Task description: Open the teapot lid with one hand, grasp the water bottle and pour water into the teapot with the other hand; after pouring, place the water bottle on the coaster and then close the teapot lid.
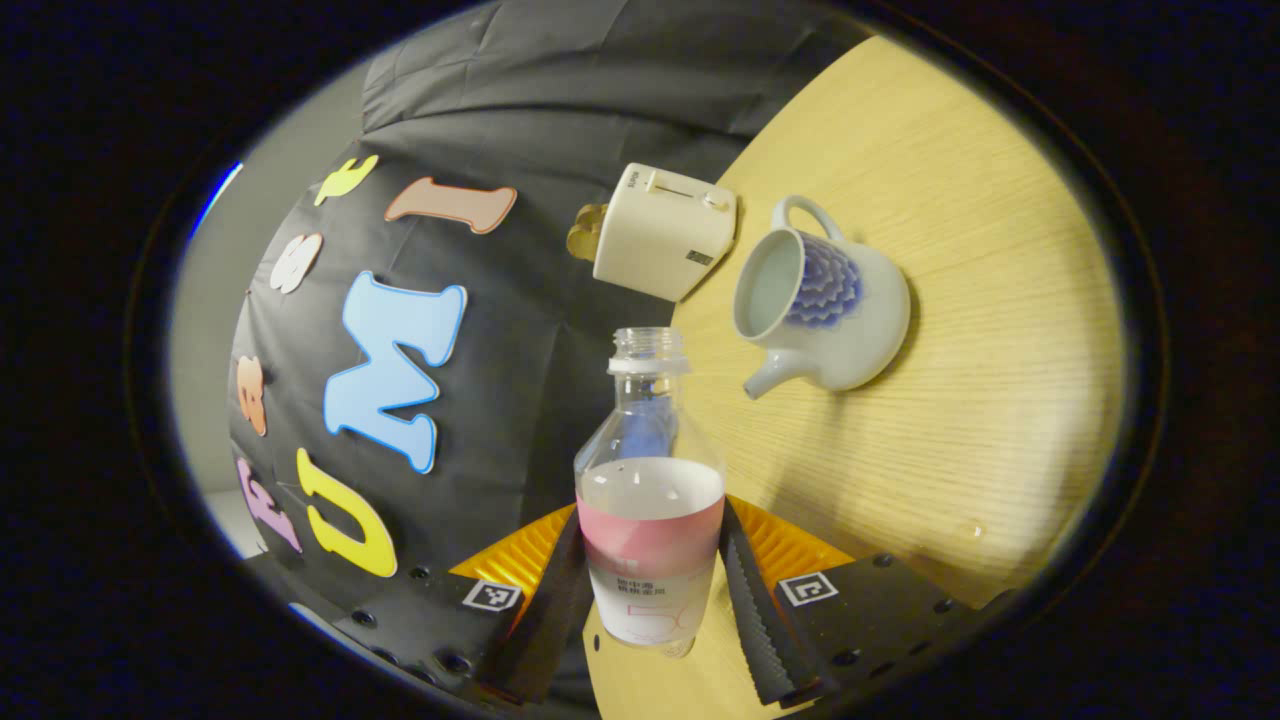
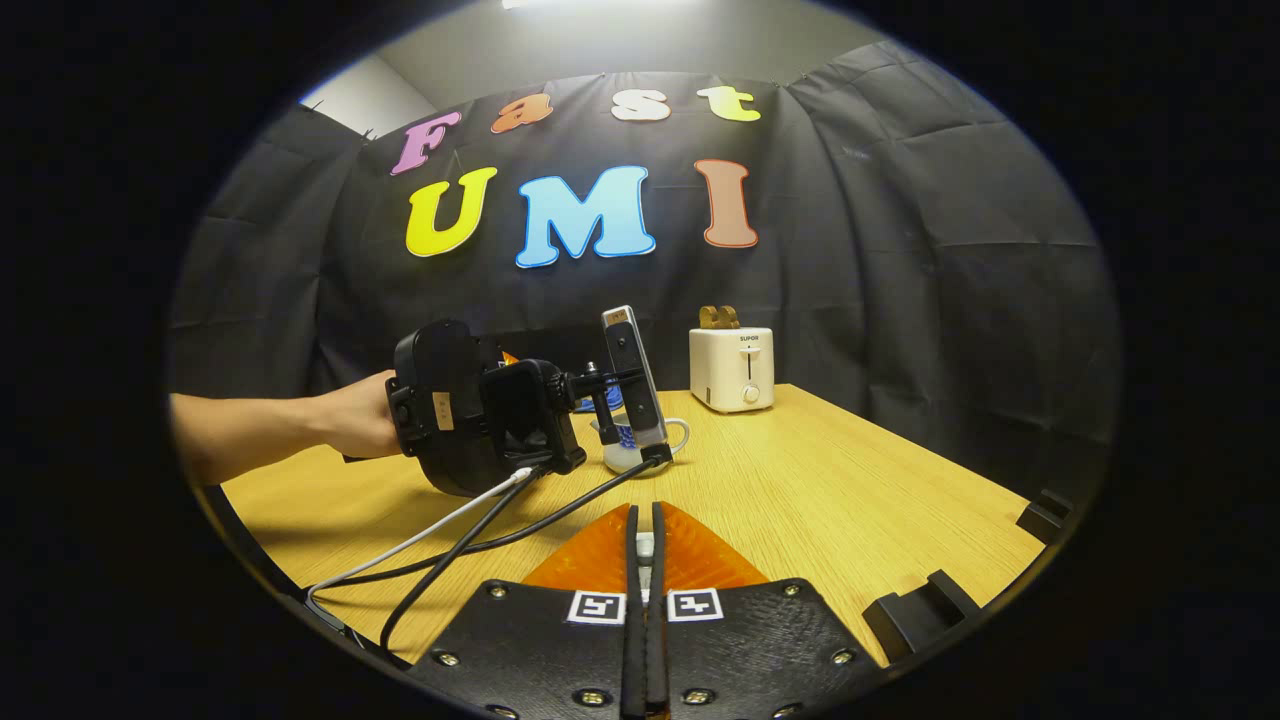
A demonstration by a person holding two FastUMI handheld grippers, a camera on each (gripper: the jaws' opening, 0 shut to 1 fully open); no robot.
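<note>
Water bottle (image 1: 650, 500): uncapped, partly full, clamped by its labelled lower body between the 2 fingers of the left gripper (image 1: 652, 590); its open mouth points toward the far teapot, tilted over the table, which I judge to be the approach to pouring.
Teapot (image 1: 825, 305): stands on the wooden table (image 1: 1000, 400), far and right of the bottle's mouth and apart from it; lid off, the opening bare and ready to take water. Blue flower pattern on its side, spout toward the bottle.
Lid: the right gripper (image 2: 645, 600) has its 2 fingers drawn together with something pale between them; probably the lid held clear of the pot, but I cannot tell for sure.
Left gripper, from the right gripper view: a hand (image 2: 365, 420) holds it low above the table, left of the teapot, cables (image 2: 480, 530) trailing toward the near edge.
Toaster (image 1: 665, 232): at the table's far edge, just beside the teapot, out of the pouring path.
Writing: the bottle's pink-and-white label carries print too small to read; the toaster has a small mark on its front.
Coaster: not located.
</note>
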